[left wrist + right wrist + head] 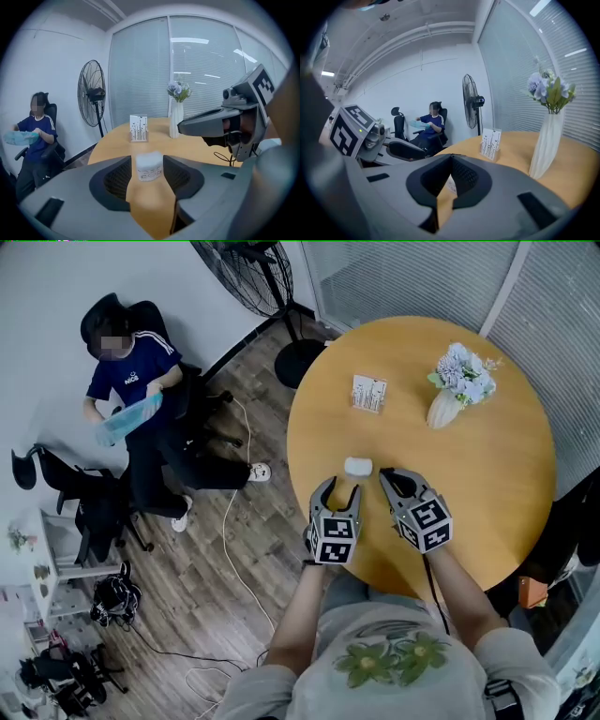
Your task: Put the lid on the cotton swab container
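A white vase point(442, 409) holds pale flowers point(462, 371), and a small stand point(369, 393) holds printed cards. The cotton swab container point(358, 466) is a small, frosted-white box with rounded edges; its contents can't be made out. It stands on the worktop point(487, 474), with the stand at its 12 o'clock. The left claw point(341, 487), at its 7 o'clock, is partly open and clear of it. The right claw point(385, 475), at its 4 o'clock, is closed and empty.

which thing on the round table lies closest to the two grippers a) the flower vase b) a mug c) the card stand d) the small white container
d, the small white container sits just ahead of the left gripper and the right gripper in the head view.
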`<state>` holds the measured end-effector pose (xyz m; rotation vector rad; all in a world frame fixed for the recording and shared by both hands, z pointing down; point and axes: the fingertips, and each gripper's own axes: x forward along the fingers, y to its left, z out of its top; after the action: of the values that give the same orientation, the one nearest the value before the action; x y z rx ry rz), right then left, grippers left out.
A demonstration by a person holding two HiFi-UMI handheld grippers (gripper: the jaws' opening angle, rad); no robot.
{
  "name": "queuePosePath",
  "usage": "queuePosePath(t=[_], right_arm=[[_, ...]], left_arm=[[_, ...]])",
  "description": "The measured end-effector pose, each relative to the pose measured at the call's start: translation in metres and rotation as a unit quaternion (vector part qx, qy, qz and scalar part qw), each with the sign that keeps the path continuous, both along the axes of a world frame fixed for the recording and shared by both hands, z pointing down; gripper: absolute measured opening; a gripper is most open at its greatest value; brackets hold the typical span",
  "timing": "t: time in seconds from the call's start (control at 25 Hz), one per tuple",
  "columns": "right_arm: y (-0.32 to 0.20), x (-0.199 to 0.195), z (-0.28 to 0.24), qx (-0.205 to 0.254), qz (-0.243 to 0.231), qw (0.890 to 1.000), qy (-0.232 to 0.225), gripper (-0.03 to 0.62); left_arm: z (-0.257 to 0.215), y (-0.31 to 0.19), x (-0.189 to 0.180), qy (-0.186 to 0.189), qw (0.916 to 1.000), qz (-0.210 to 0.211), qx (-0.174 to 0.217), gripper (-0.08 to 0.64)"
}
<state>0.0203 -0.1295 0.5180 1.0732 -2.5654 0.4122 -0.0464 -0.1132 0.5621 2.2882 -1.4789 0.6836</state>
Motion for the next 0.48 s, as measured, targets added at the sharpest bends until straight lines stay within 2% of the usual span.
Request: queuePosePath(t=[0.08,0.16,0.32,0.36,0.48], right_arm=[[0.008,0.001,-0.01,0.009,0.004,1.0,-0.007,0.0],[0.015,0.0,-0.018,0.014,0.006,1.0,-0.012,0.0],[0.027,-0.003,-0.032,0.014,0.003,1.0,-0.025,0.0],[0.03,-0.003,-0.035,0.014,0.003,1.0,-0.027,0.0],[0.034,0.0,-0.039,0.017,0.001,0.999,-0.034,-0.002]], left_arm=[[-0.013,0.004,-0.001,0.0,0.9999,-0.004,0.016,0.181],[-0.025,0.008,-0.003,-0.001,0.9995,-0.01,0.03,0.101],[-0.042,0.015,-0.005,-0.005,0.9988,-0.016,0.045,0.068],[-0.045,0.017,-0.003,-0.005,0.9986,-0.016,0.049,0.012],[-0.051,0.023,0.005,-0.001,0.9984,-0.008,0.055,0.002]])
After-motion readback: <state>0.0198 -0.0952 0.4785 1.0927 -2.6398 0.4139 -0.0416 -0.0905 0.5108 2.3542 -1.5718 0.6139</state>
